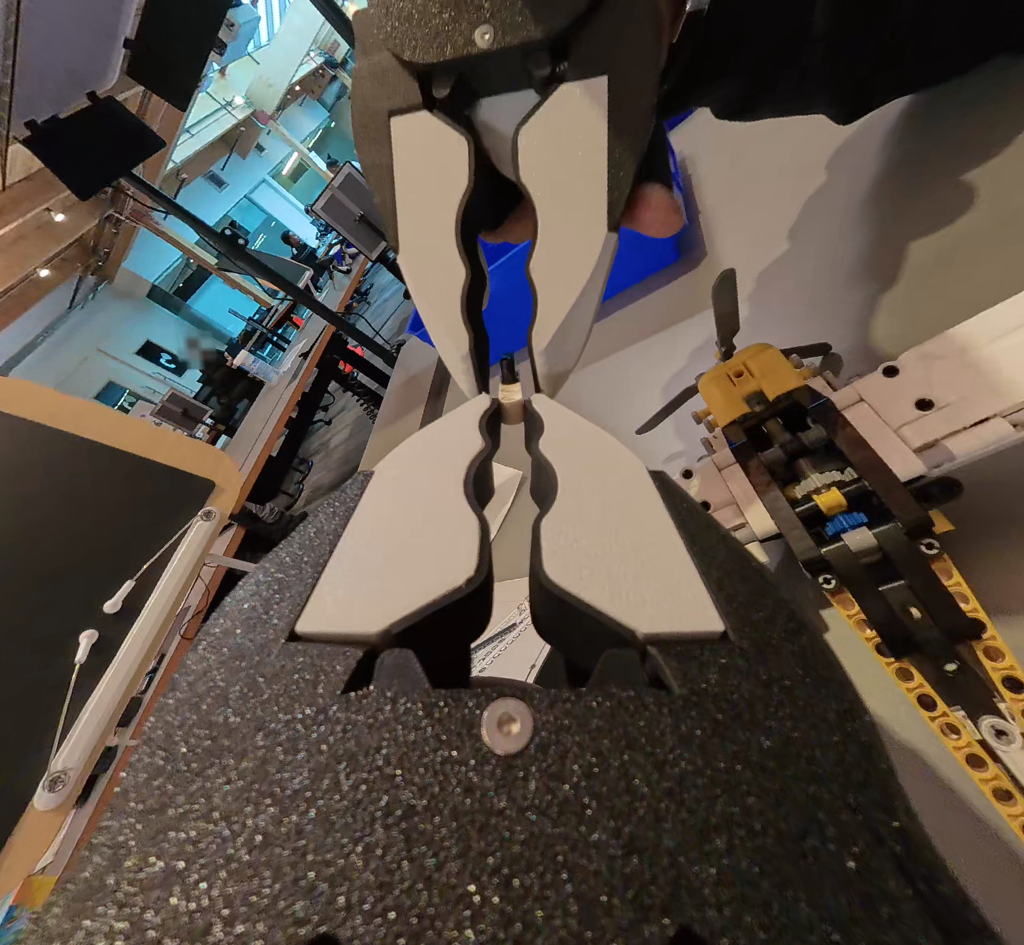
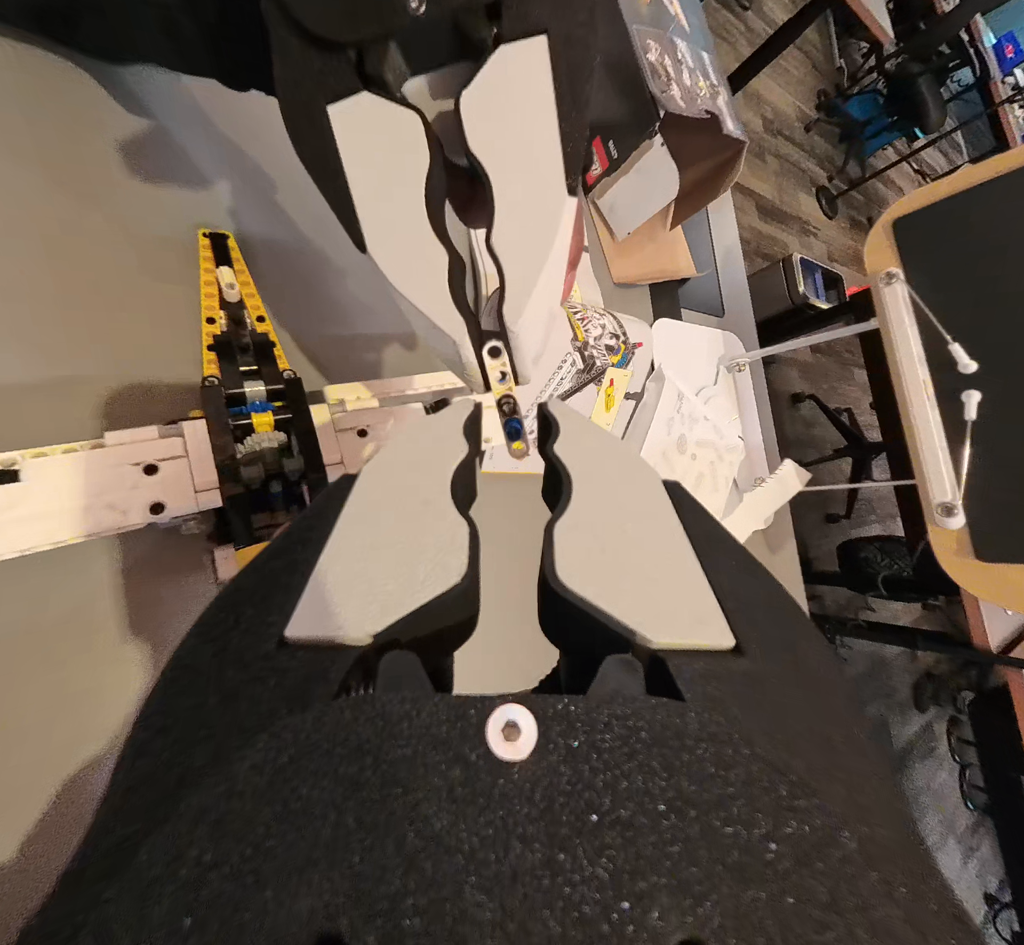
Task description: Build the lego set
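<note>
My left jaws (image 1: pixel 511 402) are clamped on a slim light-grey beam (image 1: pixel 510 396), seen end-on from this side, both tips pressing its sides, a black pin standing up from it. From my right side the same beam (image 2: pixel 505 396) shows its length: a light strip with a row of holes, a black pin and a blue pin (image 2: pixel 513 426) seated in it. Its upper part sits pinched in my left jaws, which come down from above there, and its lower end reaches into the gap of my right jaws (image 2: pixel 508 414). Those right jaws stand apart; there is a gap between each tip and the beam, so they grip nothing.

Beside both tools on the grey bench (image 1: pixel 787 231) lies the aeroplane model (image 1: pixel 787 453): yellow nose, dark propeller blades (image 1: pixel 725 317), white wings, black and yellow perforated beams along the tail. Behind my left jaws is a blue bin (image 1: pixel 510 298). Under my right jaws lies an open instruction booklet (image 2: pixel 598 364), with a white paper bag (image 2: pixel 704 420) next to it and an opened cardboard box (image 2: pixel 665 181) farther off.
</note>
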`<state>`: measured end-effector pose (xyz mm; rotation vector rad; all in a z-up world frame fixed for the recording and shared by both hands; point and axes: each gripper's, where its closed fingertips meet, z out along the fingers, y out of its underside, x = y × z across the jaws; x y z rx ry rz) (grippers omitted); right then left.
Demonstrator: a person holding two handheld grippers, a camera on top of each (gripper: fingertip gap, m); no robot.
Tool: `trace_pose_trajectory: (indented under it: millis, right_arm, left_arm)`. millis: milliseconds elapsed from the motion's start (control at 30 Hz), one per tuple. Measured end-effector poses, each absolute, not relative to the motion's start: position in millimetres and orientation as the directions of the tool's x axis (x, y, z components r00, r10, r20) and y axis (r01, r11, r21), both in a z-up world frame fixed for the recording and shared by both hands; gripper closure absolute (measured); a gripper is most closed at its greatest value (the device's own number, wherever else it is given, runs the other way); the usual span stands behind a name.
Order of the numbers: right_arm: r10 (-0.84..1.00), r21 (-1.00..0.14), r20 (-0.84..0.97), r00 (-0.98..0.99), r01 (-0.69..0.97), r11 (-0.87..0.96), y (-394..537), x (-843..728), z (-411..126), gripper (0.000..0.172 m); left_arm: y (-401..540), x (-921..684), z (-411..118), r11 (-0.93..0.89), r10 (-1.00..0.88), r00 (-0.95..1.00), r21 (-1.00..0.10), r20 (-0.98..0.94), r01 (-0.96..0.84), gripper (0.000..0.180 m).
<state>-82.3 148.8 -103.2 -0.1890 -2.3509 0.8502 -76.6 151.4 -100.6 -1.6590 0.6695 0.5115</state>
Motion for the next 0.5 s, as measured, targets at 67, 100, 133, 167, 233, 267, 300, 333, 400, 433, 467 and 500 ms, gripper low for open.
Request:
trace_pose_trajectory:
  millis: [67, 100, 133, 167, 233, 267, 300, 333, 400, 433, 467, 500]
  right_arm:
    - [0.321, -0.616, 0.505, -0.802, -0.074, 0.784, 148, -82, -107, 0.157]
    - [0.318, -0.615, 0.503, -0.804, -0.075, 0.785, 147, -82, -108, 0.158]
    - [0.316, -0.612, 0.503, -0.804, -0.073, 0.787, 148, -82, -109, 0.16]
    - [0.314, -0.608, 0.504, -0.804, -0.073, 0.79, 148, -82, -110, 0.161]
    - [0.307, -0.603, 0.506, -0.806, -0.075, 0.795, 147, -81, -112, 0.162]
    - [0.306, -0.601, 0.505, -0.807, -0.075, 0.796, 147, -81, -113, 0.162]
    - [0.306, -0.601, 0.504, -0.808, -0.073, 0.796, 147, -81, -114, 0.163]
    - [0.307, -0.602, 0.5, -0.81, -0.07, 0.796, 147, -82, -115, 0.163]
    - [0.305, -0.606, 0.489, -0.817, -0.067, 0.793, 147, -81, -117, 0.163]
    - [0.311, -0.615, 0.483, -0.818, -0.065, 0.786, 147, -82, -117, 0.164]
    - [0.327, -0.631, 0.474, -0.817, -0.056, 0.774, 147, -83, -115, 0.165]
    - [0.345, -0.648, 0.462, -0.817, -0.045, 0.76, 149, -84, -113, 0.165]
  left_arm:
    - [152, -76, -103, -0.133, -0.163, 0.729, -0.717, -0.665, -0.684, 0.172]
    - [151, -76, -105, -0.139, -0.169, 0.727, -0.714, -0.666, -0.687, 0.173]
    - [151, -75, -106, -0.14, -0.176, 0.726, -0.713, -0.665, -0.687, 0.173]
    - [151, -75, -106, -0.141, -0.178, 0.726, -0.713, -0.664, -0.687, 0.172]
    - [151, -74, -107, -0.146, -0.188, 0.728, -0.714, -0.659, -0.684, 0.173]
    - [151, -74, -108, -0.149, -0.191, 0.727, -0.712, -0.66, -0.686, 0.173]
    - [151, -74, -109, -0.151, -0.192, 0.727, -0.713, -0.659, -0.685, 0.173]
    - [151, -74, -110, -0.153, -0.195, 0.732, -0.717, -0.652, -0.68, 0.172]
    - [151, -75, -111, -0.157, -0.202, 0.752, -0.738, -0.627, -0.657, 0.172]
    - [151, -77, -111, -0.158, -0.196, 0.778, -0.763, -0.597, -0.626, 0.172]
    - [151, -81, -109, -0.165, -0.179, 0.821, -0.806, -0.542, -0.568, 0.171]
    - [150, -89, -109, -0.191, -0.15, 0.881, -0.861, -0.45, -0.472, 0.16]
